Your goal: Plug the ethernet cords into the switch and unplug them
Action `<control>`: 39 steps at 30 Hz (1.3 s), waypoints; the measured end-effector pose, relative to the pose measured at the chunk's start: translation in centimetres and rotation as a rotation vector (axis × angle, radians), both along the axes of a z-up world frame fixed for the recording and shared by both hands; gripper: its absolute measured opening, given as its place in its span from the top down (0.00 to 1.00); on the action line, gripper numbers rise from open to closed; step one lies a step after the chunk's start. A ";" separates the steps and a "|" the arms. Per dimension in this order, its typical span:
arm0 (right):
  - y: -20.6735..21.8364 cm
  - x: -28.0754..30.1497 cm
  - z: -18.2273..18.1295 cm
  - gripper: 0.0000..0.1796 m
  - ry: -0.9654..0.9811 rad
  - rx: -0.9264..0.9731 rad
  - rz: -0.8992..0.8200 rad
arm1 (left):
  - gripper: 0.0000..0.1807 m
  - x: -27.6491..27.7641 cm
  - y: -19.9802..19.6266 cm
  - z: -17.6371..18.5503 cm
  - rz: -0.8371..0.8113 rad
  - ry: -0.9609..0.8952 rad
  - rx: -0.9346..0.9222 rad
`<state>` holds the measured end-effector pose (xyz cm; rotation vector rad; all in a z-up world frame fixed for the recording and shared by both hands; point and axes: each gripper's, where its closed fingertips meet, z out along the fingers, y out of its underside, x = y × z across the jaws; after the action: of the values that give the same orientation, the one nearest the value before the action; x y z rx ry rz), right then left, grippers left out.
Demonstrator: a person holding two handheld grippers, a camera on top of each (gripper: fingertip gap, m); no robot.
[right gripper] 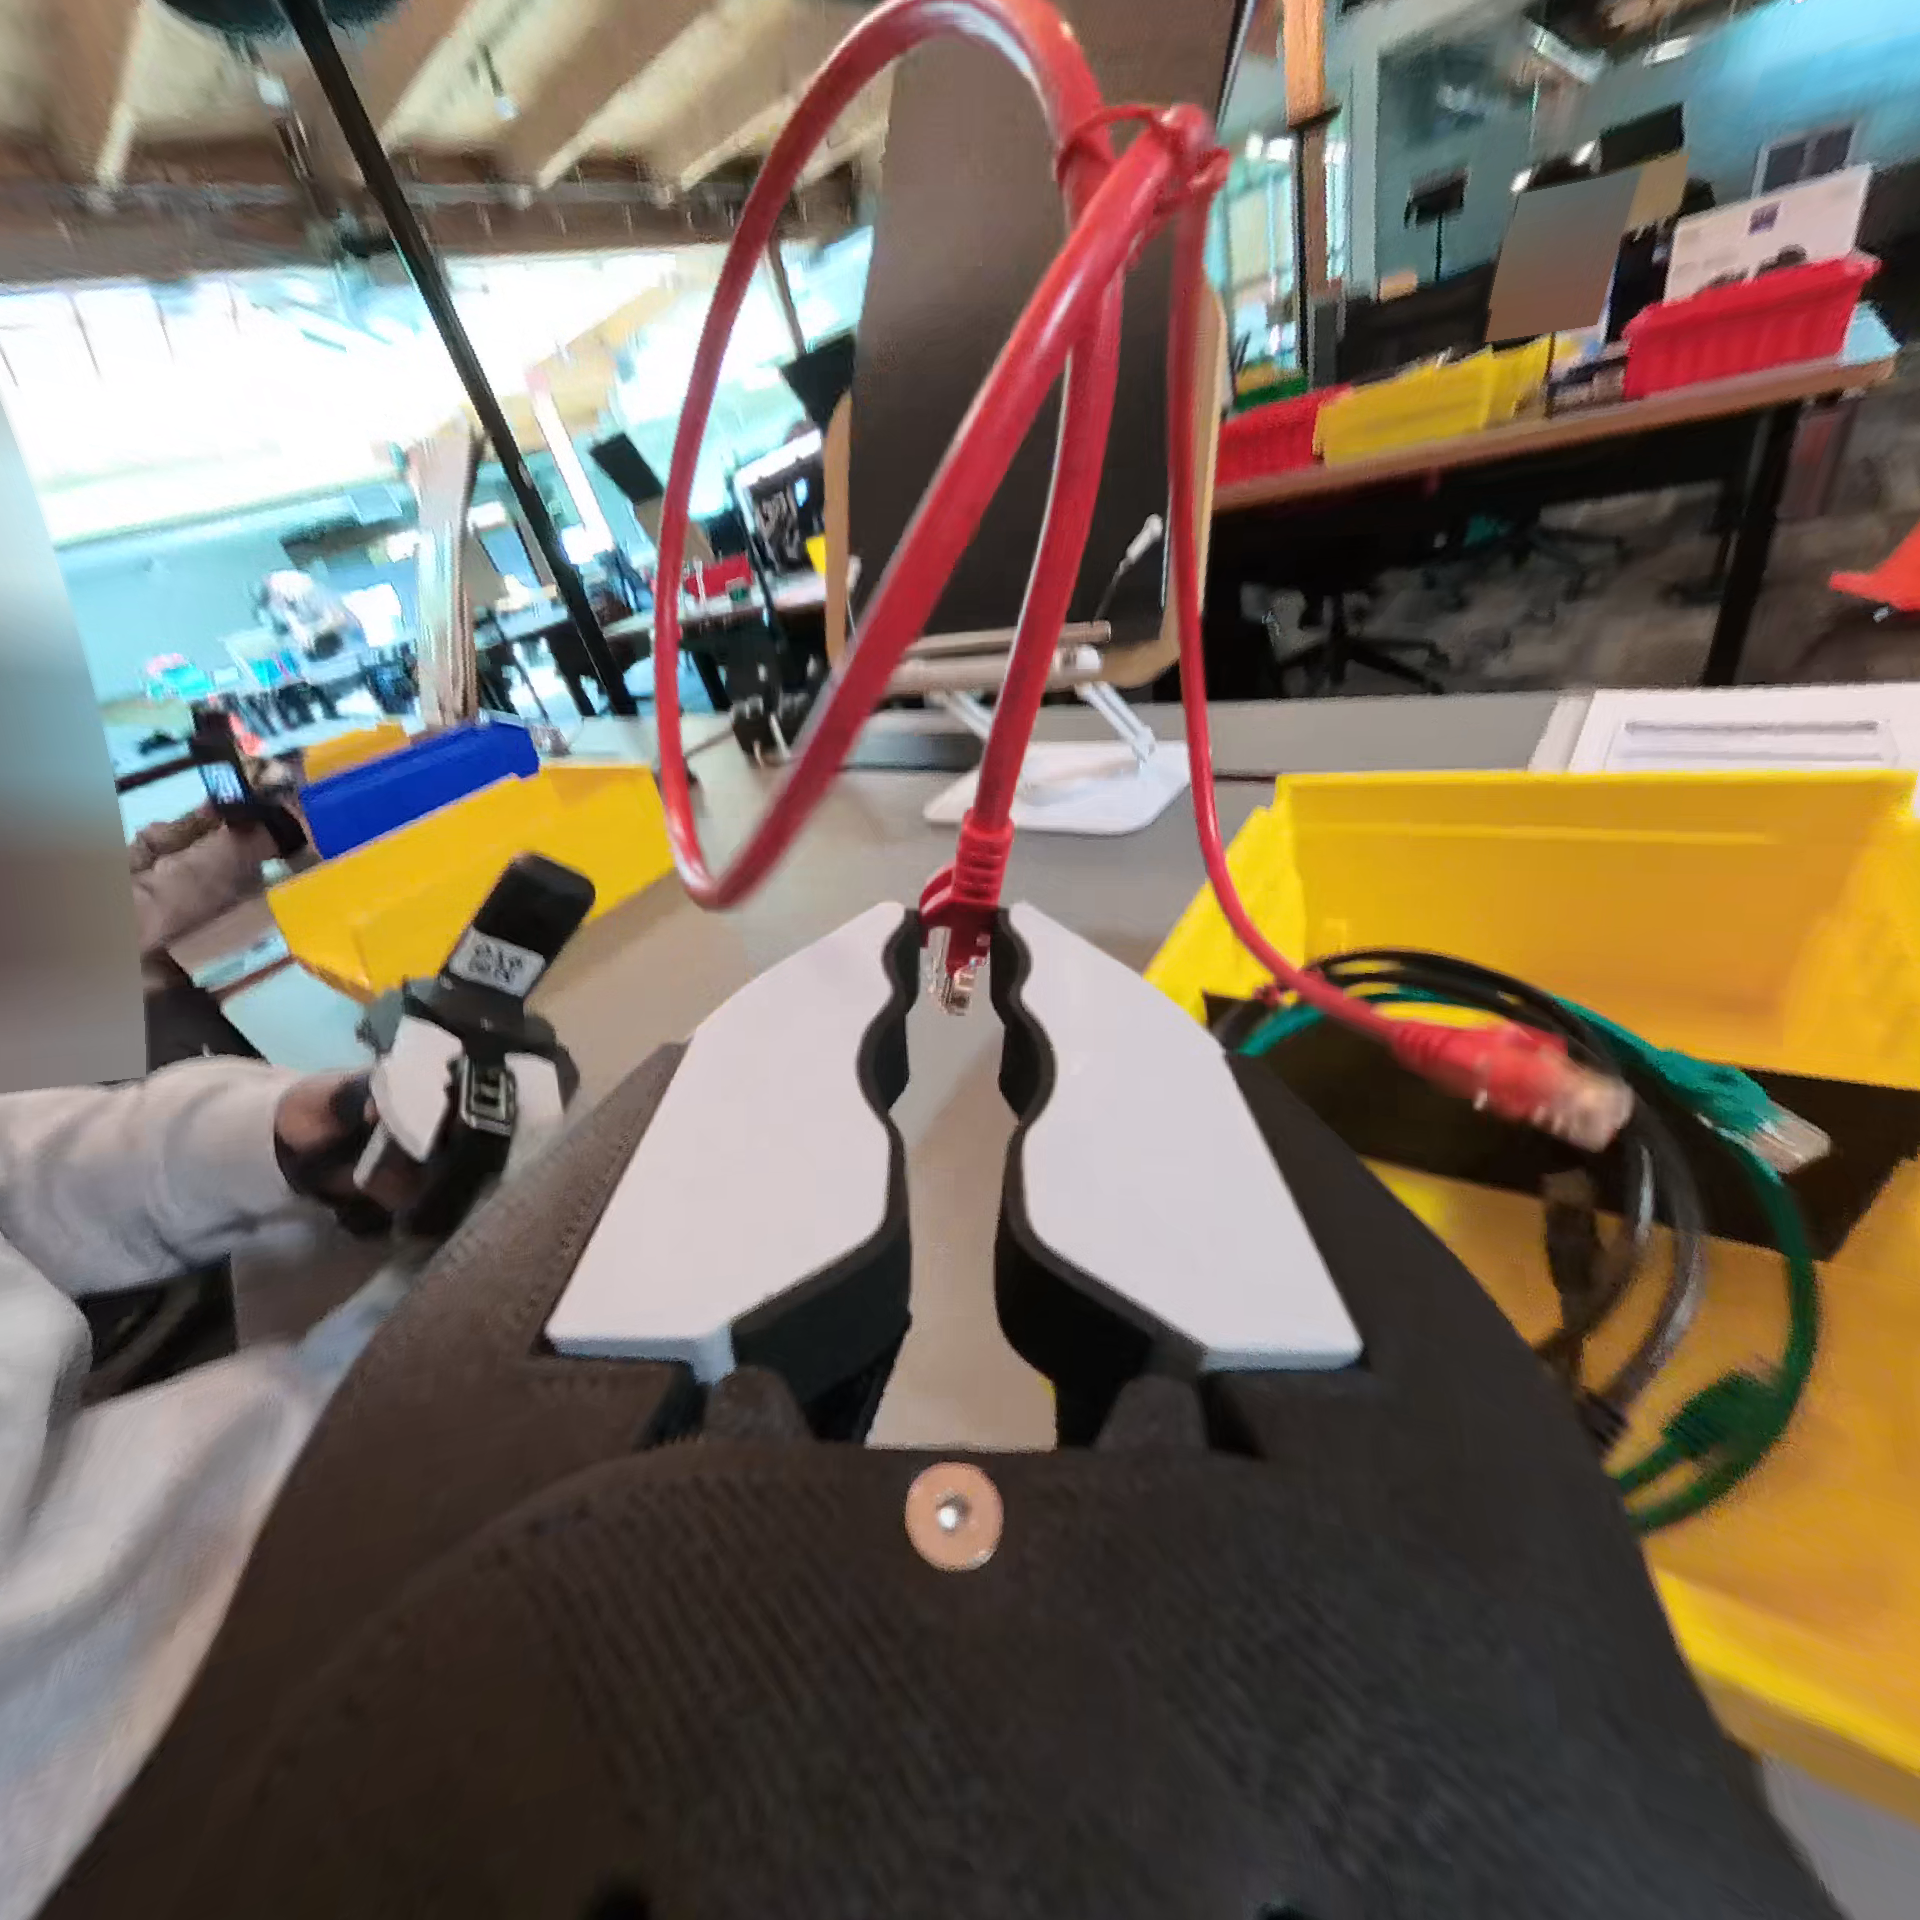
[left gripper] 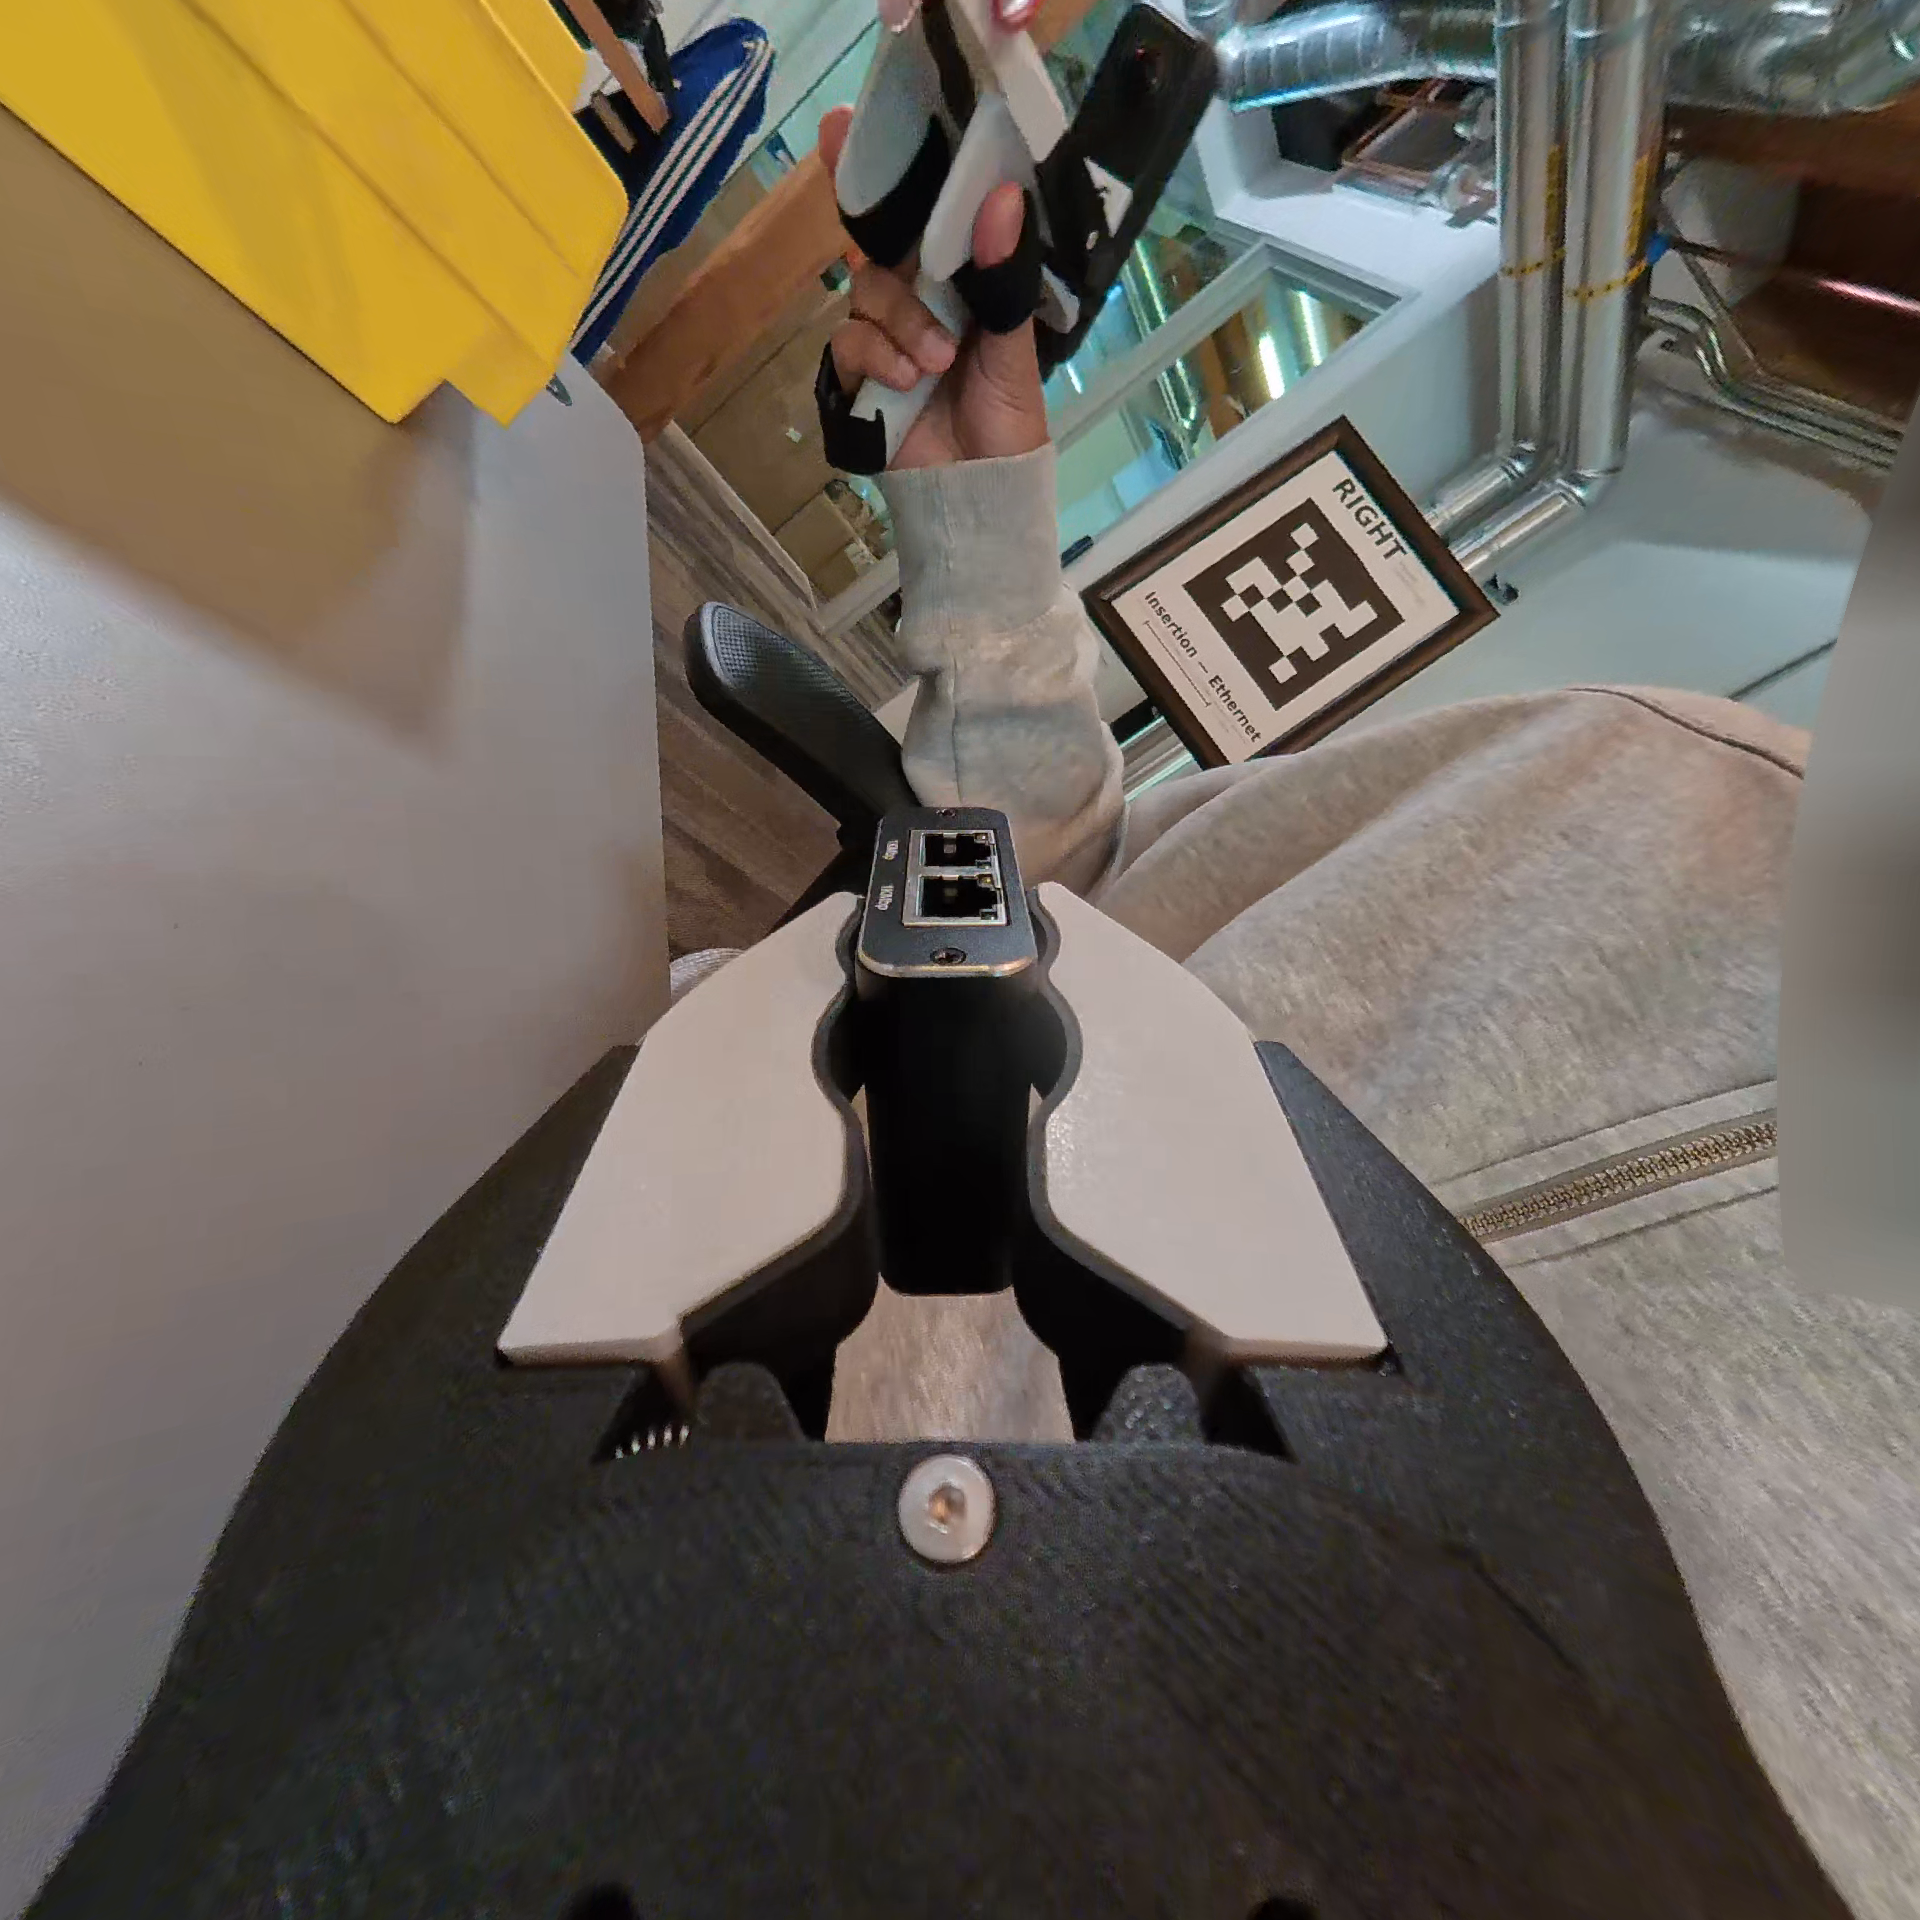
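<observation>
My left gripper is shut on a small black switch, held upright with its two empty ports facing the camera. My right gripper is shut on the plug of a red ethernet cord, which loops up and over; its other plug hangs over a yellow bin. The right gripper also shows far off in the left wrist view, held in a hand. The left gripper shows at the lower left of the right wrist view.
A yellow bin at the right holds black and green cords. More yellow bins and a blue bin stand at the left on the grey table. A framed marker sign and yellow bin show in the left view.
</observation>
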<state>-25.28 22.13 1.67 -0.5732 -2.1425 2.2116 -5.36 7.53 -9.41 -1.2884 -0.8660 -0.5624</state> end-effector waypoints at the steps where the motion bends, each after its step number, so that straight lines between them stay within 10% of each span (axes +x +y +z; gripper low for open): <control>1: 0.4 -0.1 -0.4 0.93 -0.011 0.006 0.020 | 0.85 0.0 0.0 0.0 -0.002 -0.003 0.003; 14: 2.5 -4.4 -7.8 0.92 -0.313 0.109 -0.015 | 0.85 0.5 0.5 0.0 -0.032 0.009 -0.005; 19: 5.1 -8.3 -12.2 0.91 -0.341 0.366 -0.299 | 0.85 0.5 0.6 -0.1 -0.034 0.001 0.003; 39: 9.5 -7.2 -10.7 0.75 -0.360 0.429 -0.454 | 0.85 0.7 1.0 -0.6 -0.051 -0.015 -0.006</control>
<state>-32.45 31.67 -9.06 -1.3359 -2.2399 1.4479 -4.70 8.51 -9.97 -1.3164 -0.8500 -0.6111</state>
